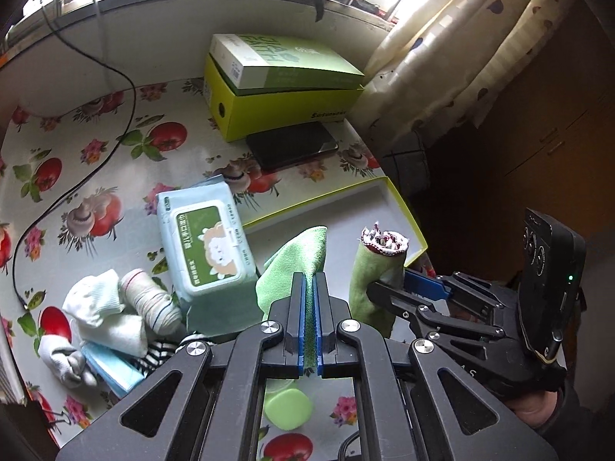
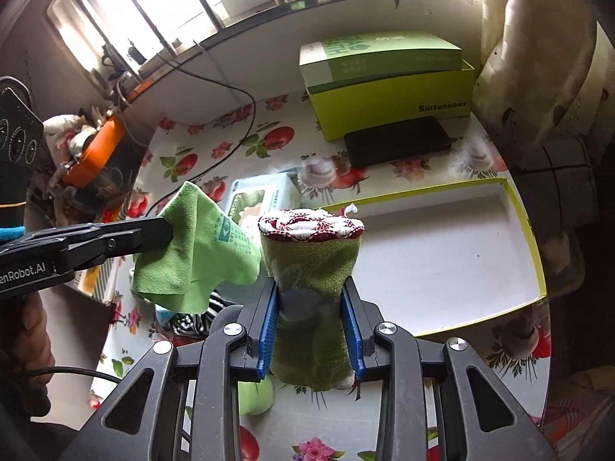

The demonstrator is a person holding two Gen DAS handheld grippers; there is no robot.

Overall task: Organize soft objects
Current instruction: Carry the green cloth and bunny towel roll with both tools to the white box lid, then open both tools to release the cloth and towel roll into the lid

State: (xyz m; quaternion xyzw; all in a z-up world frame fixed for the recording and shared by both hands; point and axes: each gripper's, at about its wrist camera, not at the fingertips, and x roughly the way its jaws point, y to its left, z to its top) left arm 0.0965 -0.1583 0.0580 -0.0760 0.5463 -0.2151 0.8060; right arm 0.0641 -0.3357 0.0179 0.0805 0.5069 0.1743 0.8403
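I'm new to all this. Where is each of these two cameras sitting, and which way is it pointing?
Left wrist: rides on the left gripper, looking forward along its fingers at the light green cloth it pinches; the right gripper enters from the right.
Right wrist: rides on the right gripper, facing the rolled green towel it clamps; the left gripper and a hand enter from the left.
Shared: both grippers, both cloths, the open yellow-rimmed box lid, wipes pack.
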